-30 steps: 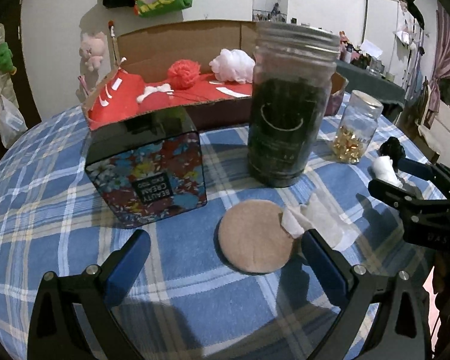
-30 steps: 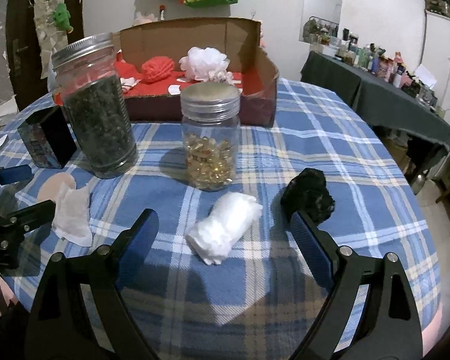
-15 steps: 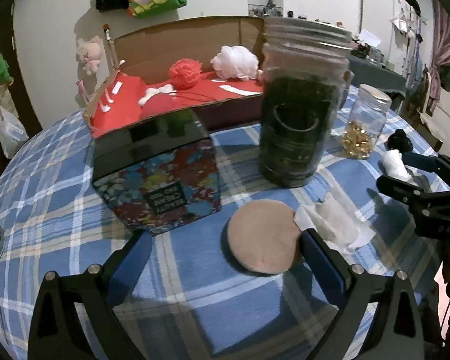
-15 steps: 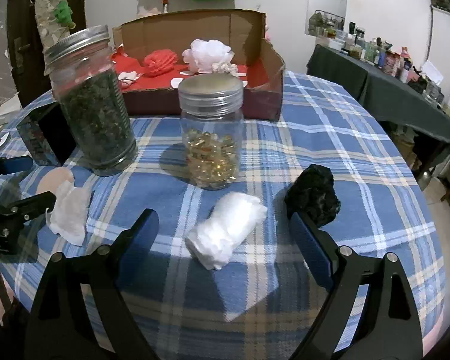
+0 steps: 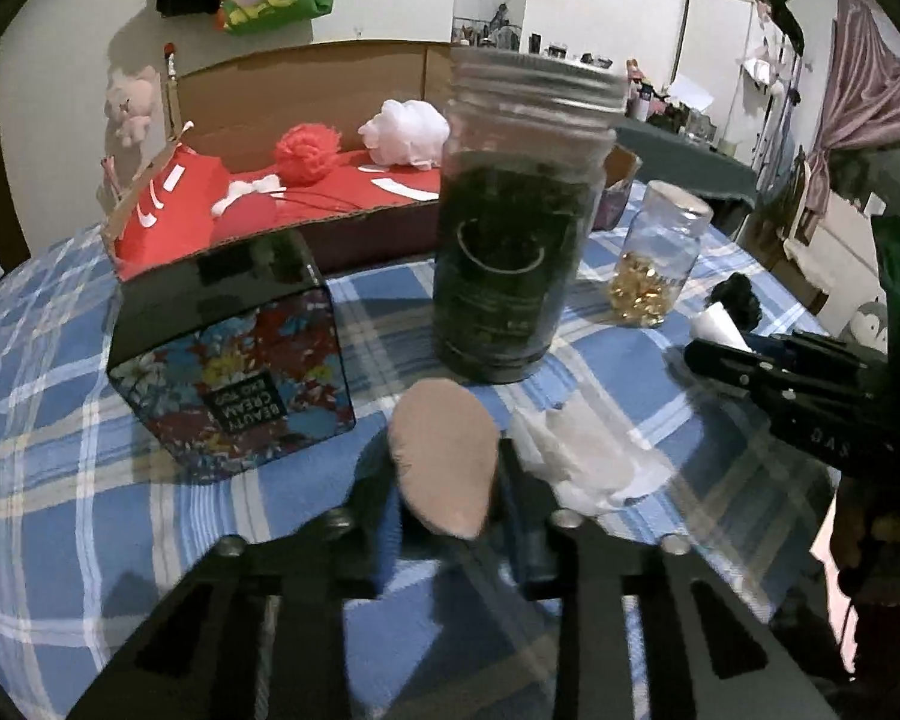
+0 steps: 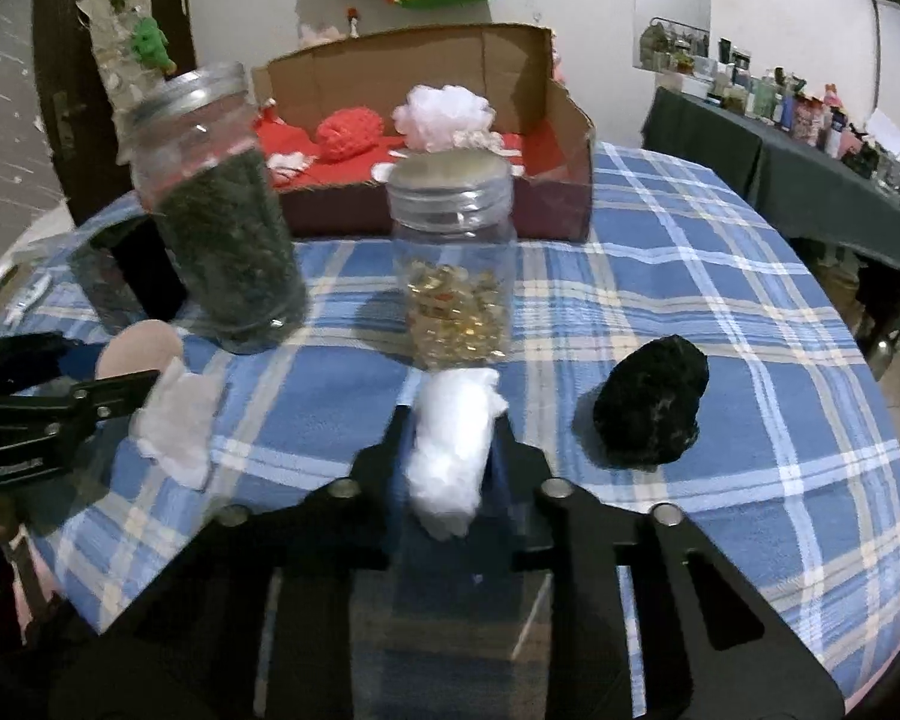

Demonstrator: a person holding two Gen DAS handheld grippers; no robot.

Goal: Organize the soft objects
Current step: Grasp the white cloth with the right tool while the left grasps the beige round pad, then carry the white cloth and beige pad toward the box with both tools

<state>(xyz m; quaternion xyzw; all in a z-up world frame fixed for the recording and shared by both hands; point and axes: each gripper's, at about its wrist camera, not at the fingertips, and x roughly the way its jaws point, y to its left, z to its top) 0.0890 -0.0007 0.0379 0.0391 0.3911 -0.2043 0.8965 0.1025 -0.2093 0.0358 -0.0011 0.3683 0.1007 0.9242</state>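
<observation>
The table [image 6: 720, 276] under its blue plaid cloth carries everything. At its far side stands the cardboard box [image 5: 306, 84], lined in red, with a red pom-pom [image 5: 305, 151] and a white pom-pom [image 5: 405, 132] resting inside. In front of the box, a floral tin [image 5: 234, 372] sits to the left of the tall jar of dark leaves [image 5: 510, 252], and the small jar of golden beads [image 6: 453, 276] stands further right.

A black soft lump [image 6: 651, 408] lies alone on the cloth, to the right of my right gripper [image 6: 450, 468]. That gripper's fingers are drawn in narrow and clamp the white wad [image 6: 450, 450] between them, just in front of the bead jar.

My left gripper [image 5: 444, 498] is likewise closed down, pinching the tan round pad [image 5: 444, 462], which stands tilted on edge between the pads near the leaf jar. A crumpled white tissue [image 5: 576, 456] lies just beside it on the right.
</observation>
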